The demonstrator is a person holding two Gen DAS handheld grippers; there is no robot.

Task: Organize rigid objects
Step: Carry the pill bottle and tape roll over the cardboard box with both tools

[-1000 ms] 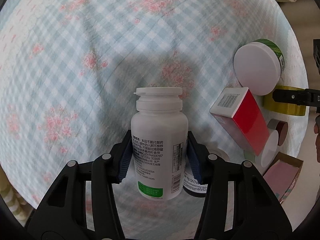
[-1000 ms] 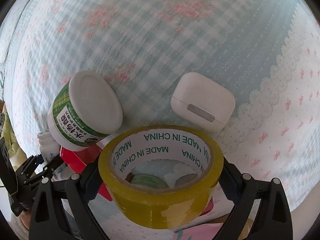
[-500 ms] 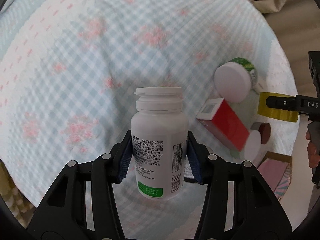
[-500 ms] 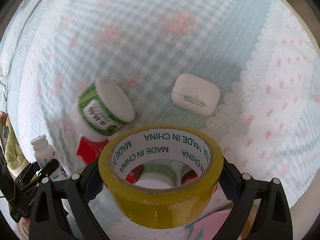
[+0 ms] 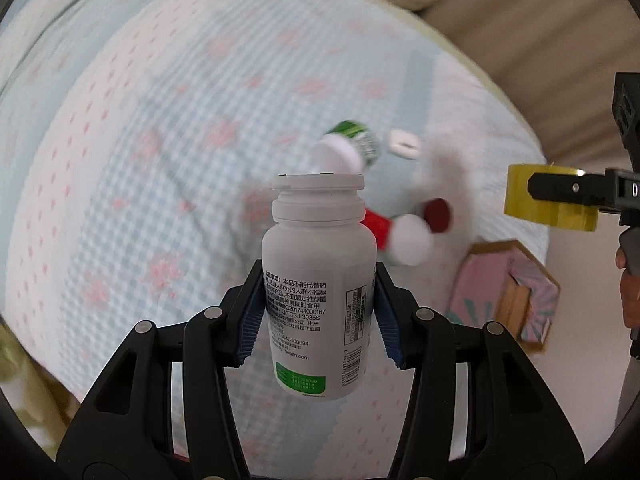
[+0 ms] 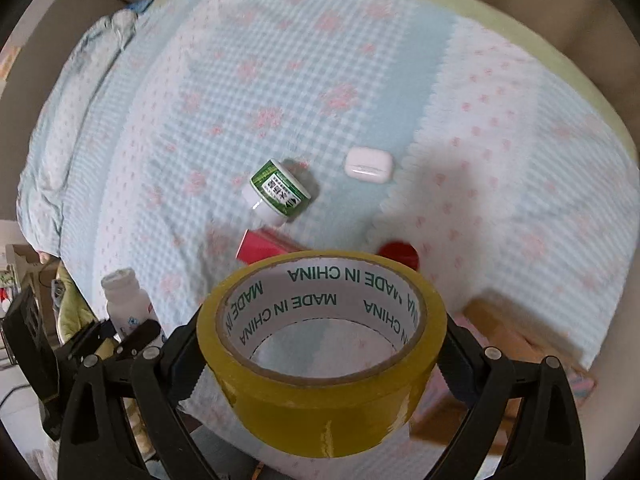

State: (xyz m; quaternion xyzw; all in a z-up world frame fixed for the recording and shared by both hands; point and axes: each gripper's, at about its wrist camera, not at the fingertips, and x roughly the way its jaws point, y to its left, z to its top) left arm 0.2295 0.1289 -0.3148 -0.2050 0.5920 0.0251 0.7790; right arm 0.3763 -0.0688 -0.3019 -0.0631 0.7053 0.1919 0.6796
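Note:
My left gripper [image 5: 318,314] is shut on a white pill bottle [image 5: 320,280] with a printed label, held upright high above the bed. My right gripper [image 6: 320,364] is shut on a roll of yellow tape [image 6: 320,360] marked MADE IN CHINA, its blue pads pressing both sides. The left wrist view also shows the tape roll [image 5: 550,198] at the right edge. In the right wrist view, the bottle [image 6: 126,304] appears at lower left. On the bedspread below lie a green-labelled white jar [image 6: 278,196], a red box [image 6: 260,246], a white earbud case [image 6: 368,164] and a dark red lid [image 6: 400,254].
A blue and pink checked bedspread [image 6: 280,80] covers the bed. A pink open cardboard box [image 5: 504,296] sits at the bed's near edge. A white round lid [image 5: 408,240] lies beside the red box. Beige floor or wall [image 5: 520,20] lies beyond the bed.
Both grippers have risen well above the bed with the bottle and tape still held. The jar, red box and earbud case look smaller and farther away.

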